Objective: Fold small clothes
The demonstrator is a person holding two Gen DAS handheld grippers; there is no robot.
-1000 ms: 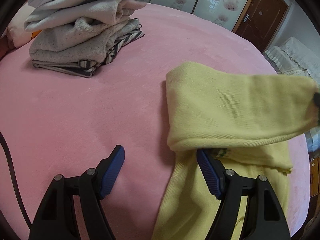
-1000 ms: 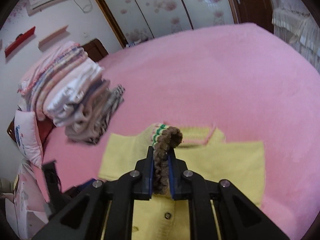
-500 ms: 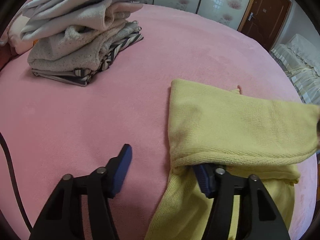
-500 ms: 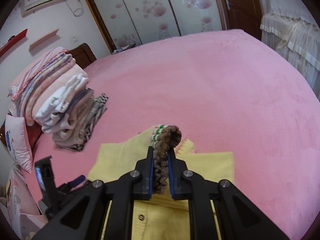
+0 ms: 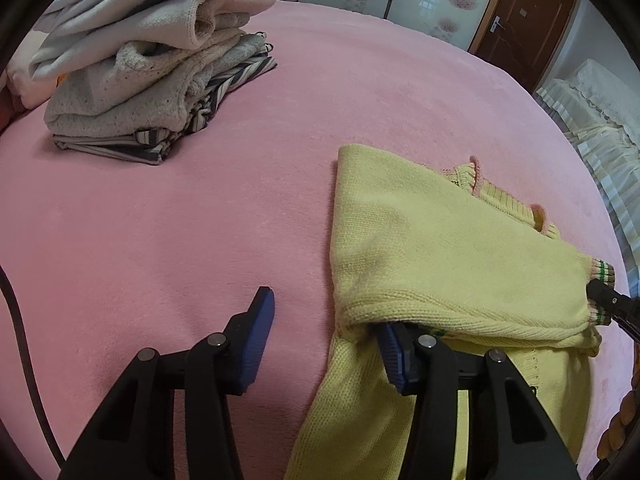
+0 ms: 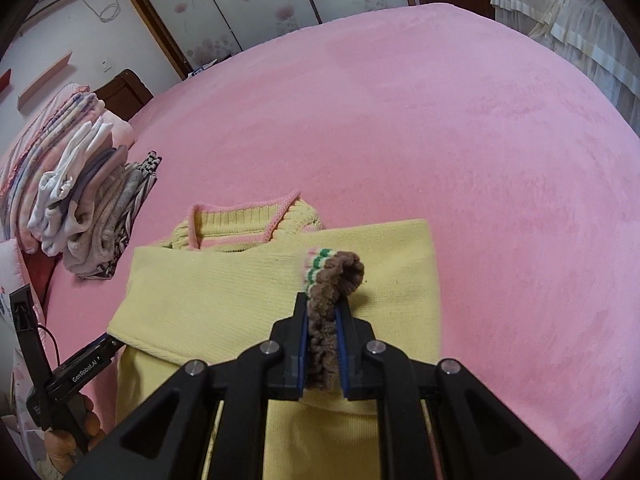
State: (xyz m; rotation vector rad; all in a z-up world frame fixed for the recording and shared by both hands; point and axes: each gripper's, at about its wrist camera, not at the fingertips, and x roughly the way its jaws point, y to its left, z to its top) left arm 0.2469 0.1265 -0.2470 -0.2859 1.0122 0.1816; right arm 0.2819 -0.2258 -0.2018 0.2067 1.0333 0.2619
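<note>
Laying the sleeve flat across the yellow sweater now: right gripper clenched on the brown cuff, lower than before; left gripper closing, one pad tucked under the fold, gripping nothing yet.

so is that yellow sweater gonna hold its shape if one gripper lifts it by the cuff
Probably not. The yellow sweater is soft knit and already drapes limply over its fold, so it would likely sag. The cuff bunches in the right gripper, suggesting stretch.

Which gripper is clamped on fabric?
The right gripper, shut on the yellow sweater's brown cuff; the left gripper's jaws are closing, gripping nothing.
</note>
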